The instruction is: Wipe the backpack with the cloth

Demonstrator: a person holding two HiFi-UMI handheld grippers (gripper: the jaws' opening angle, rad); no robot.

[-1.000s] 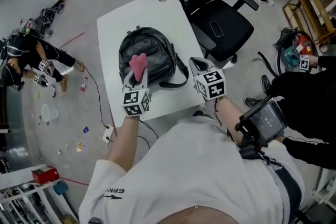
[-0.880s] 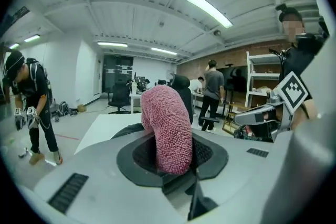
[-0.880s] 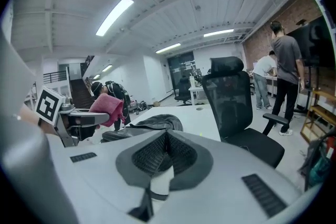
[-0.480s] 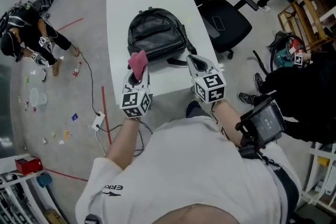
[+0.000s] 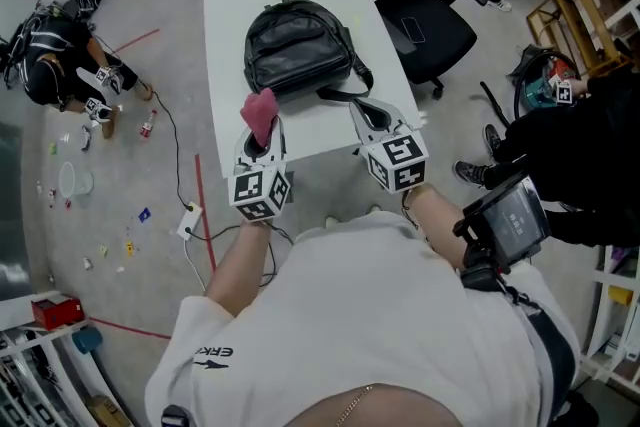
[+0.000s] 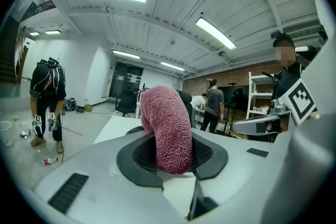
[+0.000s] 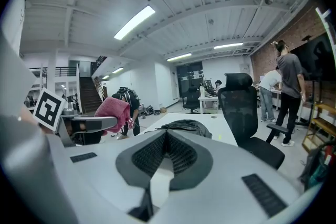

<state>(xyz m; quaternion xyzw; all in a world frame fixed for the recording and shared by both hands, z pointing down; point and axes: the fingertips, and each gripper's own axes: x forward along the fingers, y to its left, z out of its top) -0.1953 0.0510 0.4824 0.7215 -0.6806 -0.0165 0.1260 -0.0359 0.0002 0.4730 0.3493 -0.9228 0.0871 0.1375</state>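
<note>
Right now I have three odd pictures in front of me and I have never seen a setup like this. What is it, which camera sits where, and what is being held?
There is no robot here. A person holds a two-jaw gripper in each hand. The wide picture comes from a camera on the person's head, looking steeply down. The other two come from cameras riding on the grippers, each looking along its own jaws. A white table carries a black backpack. The left gripper is shut on a pink cloth, held close to the backpack's near side; whether they touch I cannot tell. The right gripper has its jaws together, with nothing between them. The cubes with square markers are parts of the grippers.
</note>
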